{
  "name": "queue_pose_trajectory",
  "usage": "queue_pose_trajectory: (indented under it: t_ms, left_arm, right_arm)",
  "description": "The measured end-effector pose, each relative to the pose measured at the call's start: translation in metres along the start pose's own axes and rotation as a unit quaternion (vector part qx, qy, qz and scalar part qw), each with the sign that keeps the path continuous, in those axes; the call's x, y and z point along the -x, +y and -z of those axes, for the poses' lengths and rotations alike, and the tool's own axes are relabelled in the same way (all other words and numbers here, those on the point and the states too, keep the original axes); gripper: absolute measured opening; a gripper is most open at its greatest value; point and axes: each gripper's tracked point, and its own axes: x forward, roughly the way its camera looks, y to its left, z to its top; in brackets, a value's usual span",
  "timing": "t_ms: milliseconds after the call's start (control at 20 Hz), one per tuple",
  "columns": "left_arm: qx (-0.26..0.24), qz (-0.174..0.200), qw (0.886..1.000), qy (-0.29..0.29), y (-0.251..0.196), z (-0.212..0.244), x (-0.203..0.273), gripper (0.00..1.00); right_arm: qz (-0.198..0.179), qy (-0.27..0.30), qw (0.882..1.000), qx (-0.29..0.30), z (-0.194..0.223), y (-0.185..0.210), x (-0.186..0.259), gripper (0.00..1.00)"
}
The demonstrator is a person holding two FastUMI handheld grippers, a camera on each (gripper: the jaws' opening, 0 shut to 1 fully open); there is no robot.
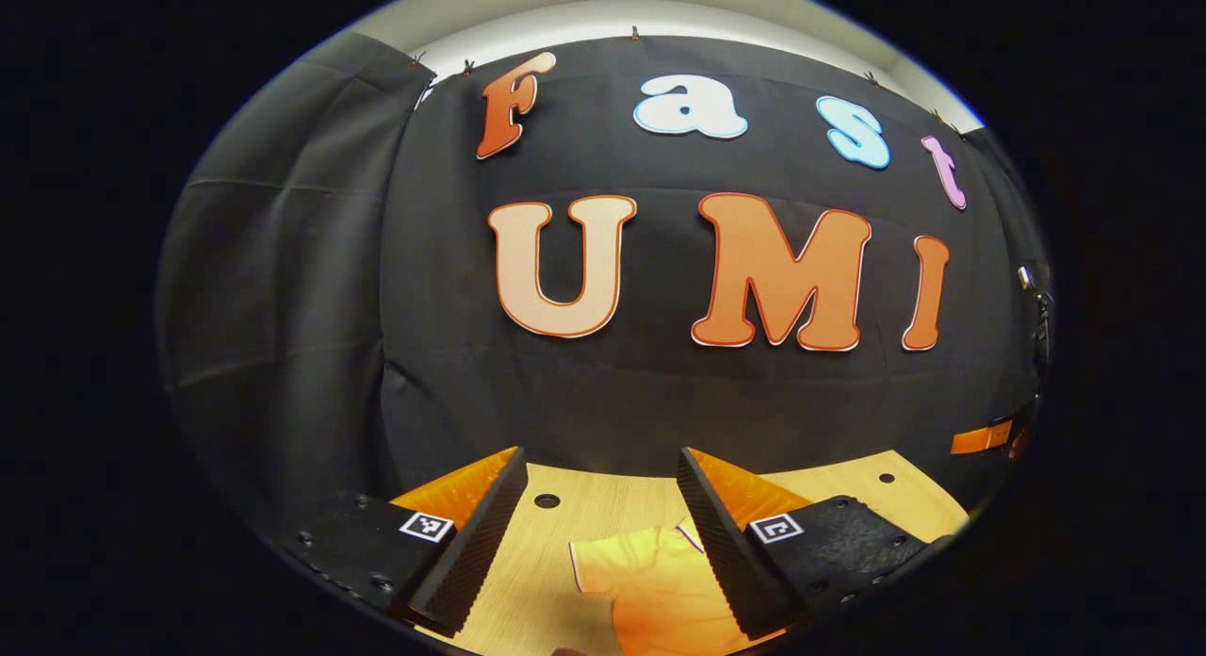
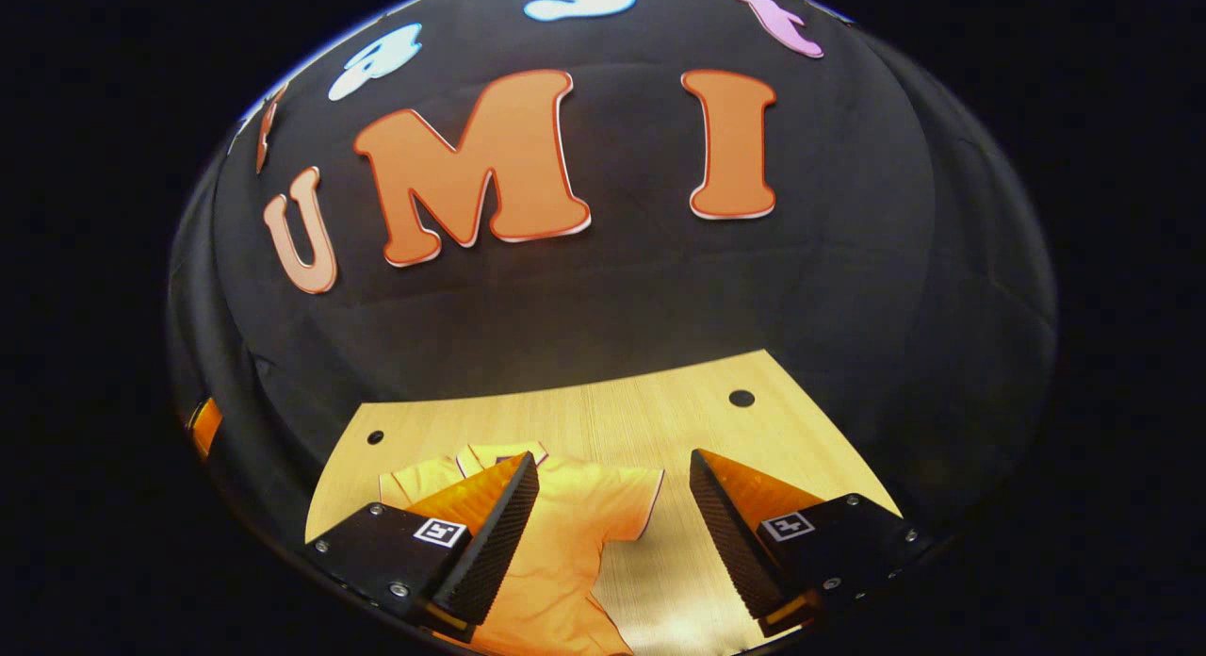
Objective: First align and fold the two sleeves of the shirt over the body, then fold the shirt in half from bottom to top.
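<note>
An orange short-sleeved shirt (image 2: 565,533) with thin purple trim lies flat on the light wooden table (image 2: 660,420), collar toward the back wall. In the right gripper view one sleeve (image 2: 627,505) spreads out sideways between the fingers of my right gripper (image 2: 612,477), which hovers open above it with nothing held. In the left gripper view the other sleeve (image 1: 641,566) lies between the fingers of my left gripper (image 1: 603,472), also open and holding nothing. The shirt's lower part is hidden below the edge of both views.
The table (image 1: 584,515) has small round holes (image 2: 741,398) near its back corners and ends against the black cloth wall. An orange object (image 1: 980,437) sits at the far right of the left gripper view.
</note>
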Motion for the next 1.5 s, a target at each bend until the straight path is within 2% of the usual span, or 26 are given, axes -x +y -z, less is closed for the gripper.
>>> queue_pose_trajectory:
  t_ms: [250,500,650,1100,1250,1500]
  left_arm:
    - [-0.005,-0.012,1.0,0.014,0.009,0.011,-0.008,0.98]
    - [-0.011,-0.028,0.999,0.03,0.024,0.025,-0.01,0.98]
    - [-0.017,-0.037,0.998,0.037,0.03,0.027,-0.013,0.98]
    - [-0.021,-0.059,0.996,0.061,0.049,0.045,-0.011,0.98]
    - [-0.015,-0.06,0.996,0.069,0.05,0.051,-0.012,0.98]
    - [-0.029,-0.073,0.994,0.074,0.06,0.056,-0.013,0.98]
  right_arm:
    - [0.021,0.088,0.996,-0.015,0.032,-0.014,-0.04,0.98]
    - [0.034,0.169,0.985,-0.03,0.073,-0.028,-0.087,0.98]
    - [0.038,0.217,0.974,-0.046,0.1,-0.034,-0.119,0.99]
    - [0.068,0.318,0.945,-0.045,0.167,-0.05,-0.198,0.99]
    - [0.071,0.361,0.929,-0.049,0.191,-0.05,-0.216,0.99]
    - [0.079,0.39,0.917,-0.038,0.216,-0.049,-0.234,0.99]
